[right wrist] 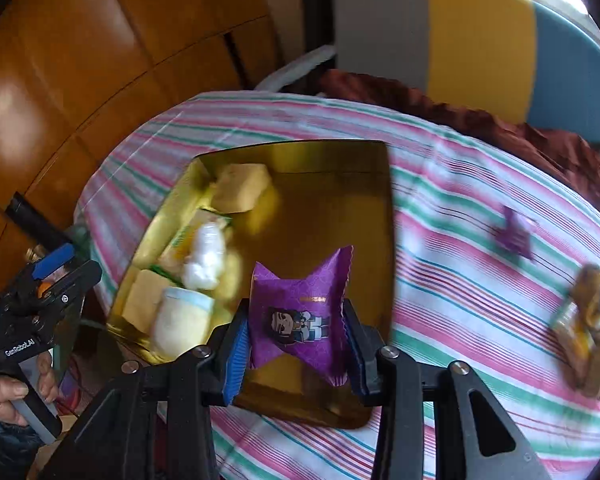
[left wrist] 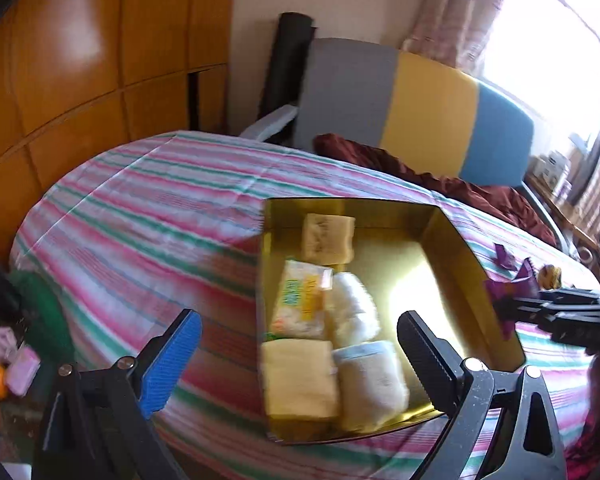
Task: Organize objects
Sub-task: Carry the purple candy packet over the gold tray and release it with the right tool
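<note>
Right gripper [right wrist: 296,334] clamps a purple snack packet [right wrist: 300,308] between its two pads, jaws closed to the packet's width; the packet shows a printed cartoon figure and hangs above the near right part of the gold tray [right wrist: 372,216], over the bare gold floor. Gold tray sits on the striped bedsheet [right wrist: 440,320], pink, green and white. Tray contents are packed along its left side: a pale yellow wrapped block [right wrist: 242,192] at the far end, a yellow-green printed packet [left wrist: 300,300] next, a white fluffy bundle [right wrist: 206,256] just beside it, then a pale yellow block [left wrist: 298,378] and a white roll with a light blue band [right wrist: 182,320] at the near end. The right half of the tray holds nothing. Left gripper [left wrist: 300,354] hovers above the near left portion of the tray, jaws spread wide, nothing between them; one blue pad [left wrist: 172,360] faces inward. On the sheet to the right of the tray, well apart from it: a second purple packet [right wrist: 516,234] and a brown-gold item [right wrist: 588,304], both blurred, identity of the latter not readable. A dark red blanket [right wrist: 480,120] lies at the far edge of the bed, with a grey-yellow-blue headboard [right wrist: 480,40] beyond.
</note>
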The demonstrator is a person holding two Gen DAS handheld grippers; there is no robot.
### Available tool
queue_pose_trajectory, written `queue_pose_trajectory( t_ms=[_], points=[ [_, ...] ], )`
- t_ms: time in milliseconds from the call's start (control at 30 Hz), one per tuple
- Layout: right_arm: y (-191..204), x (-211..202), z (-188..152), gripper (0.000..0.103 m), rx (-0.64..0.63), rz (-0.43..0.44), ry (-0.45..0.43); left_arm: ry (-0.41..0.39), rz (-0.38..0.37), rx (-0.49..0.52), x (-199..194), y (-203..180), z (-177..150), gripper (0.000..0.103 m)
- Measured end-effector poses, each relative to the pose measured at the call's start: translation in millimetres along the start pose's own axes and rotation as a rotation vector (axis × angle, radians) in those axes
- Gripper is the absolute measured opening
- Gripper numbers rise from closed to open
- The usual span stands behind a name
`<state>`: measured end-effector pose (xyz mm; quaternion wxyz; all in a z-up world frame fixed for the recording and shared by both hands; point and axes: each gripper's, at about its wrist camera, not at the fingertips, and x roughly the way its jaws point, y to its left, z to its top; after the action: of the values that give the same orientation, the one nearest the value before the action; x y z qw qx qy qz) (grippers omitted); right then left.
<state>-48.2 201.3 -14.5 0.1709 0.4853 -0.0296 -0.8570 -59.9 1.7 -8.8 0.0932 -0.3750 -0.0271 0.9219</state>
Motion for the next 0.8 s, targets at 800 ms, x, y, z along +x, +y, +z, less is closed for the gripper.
queue_pose_trajectory(
  t_ms=[800],
  points=[
    [47.0, 73.4, 9.1, 0.077, -0.001, -0.021, 0.094, 0.011, 0.015, -0.089, 2.7, 40.3, -18.2, 0.100]
  ],
)
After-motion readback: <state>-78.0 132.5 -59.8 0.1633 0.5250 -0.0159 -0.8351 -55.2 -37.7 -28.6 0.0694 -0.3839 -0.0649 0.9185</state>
